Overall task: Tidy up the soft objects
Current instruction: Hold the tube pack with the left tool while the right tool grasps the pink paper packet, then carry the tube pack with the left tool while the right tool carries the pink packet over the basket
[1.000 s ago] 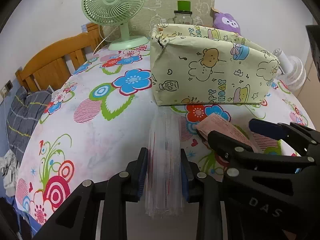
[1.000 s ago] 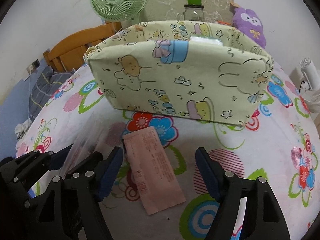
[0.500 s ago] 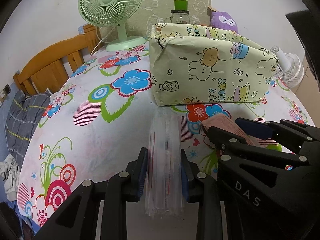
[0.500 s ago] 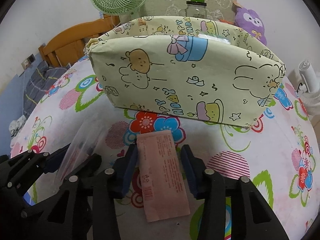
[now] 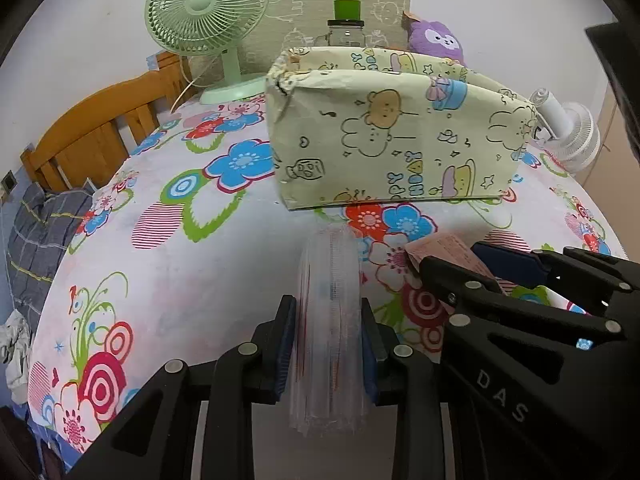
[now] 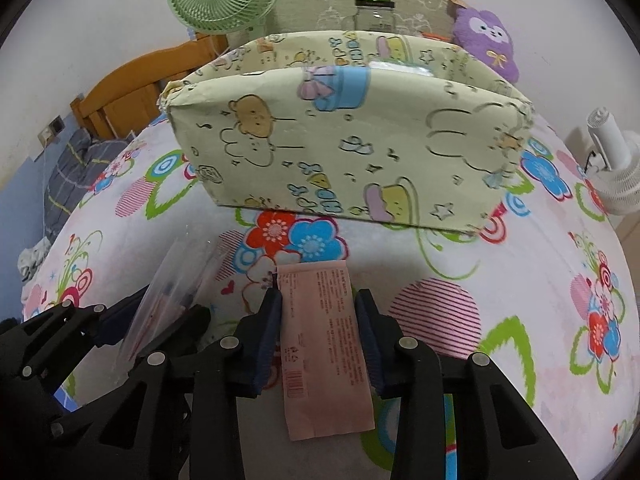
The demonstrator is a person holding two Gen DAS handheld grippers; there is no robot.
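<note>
Your left gripper (image 5: 328, 344) is clenched on a clear bag (image 5: 329, 320), a thin, slippery, limp thing that sags beyond the fingers. Your right gripper (image 6: 318, 332) has just been closing on the pink packet (image 6: 324, 344), which lies flat on the table (image 6: 460, 280) in front of the box (image 6: 344, 140); its fingers (image 6: 268, 328) look to be touching both long edges. The packet looks light and floppy, so hold it mid-length and expect it to buckle or slide.

We see a green fan (image 5: 207, 12), a jar (image 6: 375, 14) with a green lid, a white fan (image 6: 614, 160) and a wooden headboard (image 5: 96, 128).
</note>
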